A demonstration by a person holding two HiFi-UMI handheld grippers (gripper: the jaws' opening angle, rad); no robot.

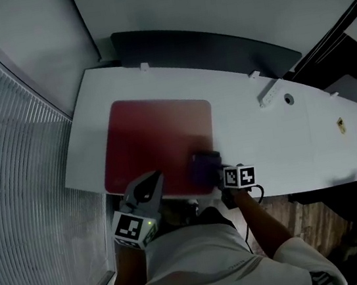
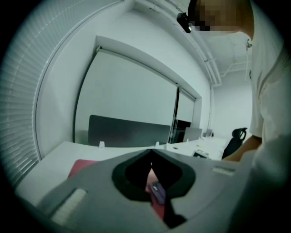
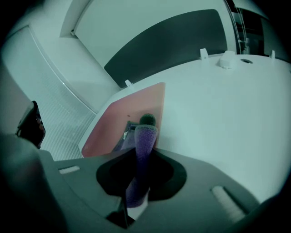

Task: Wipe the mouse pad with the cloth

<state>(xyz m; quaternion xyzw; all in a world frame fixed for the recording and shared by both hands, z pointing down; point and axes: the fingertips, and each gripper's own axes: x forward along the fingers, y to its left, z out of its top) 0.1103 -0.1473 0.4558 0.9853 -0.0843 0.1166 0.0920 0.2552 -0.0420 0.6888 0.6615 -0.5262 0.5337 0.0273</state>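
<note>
Your white shirt front (image 1: 195,255) fills the bottom of the head view, and just beyond it both tools are at the near edge of the white bench (image 1: 284,136). Right gripper (image 3: 144,152): jaws clenched on the fuzzy purple cloth (image 3: 144,136), which stands up between them as a narrow fold. From above, that cloth (image 1: 205,164) sits on the near right corner of the flat dark-red rectangular mouse pad (image 1: 151,139). So you're on the pad, and most of its surface lies ahead and to your left, by my reading yet to be covered.

Left gripper (image 2: 150,151): jaws closed tip to tip, nothing in them. It sits at the pad's near left edge; whether it presses the pad I can't tell.

Now the hazards. That pad lies loose on a smooth bench, close to the near edge. Push the cloth hard across it with nothing pinning it and the pad may slide or skew, toward the dark grey partition panel (image 1: 204,47) at the back or off the front. The cloth is gripped only as a thin fold. Drag against the pad could tug it out of the jaws, or it could bunch so only a small patch wipes. Tilt too low and the jaw tips may scrape the pad instead.
</note>
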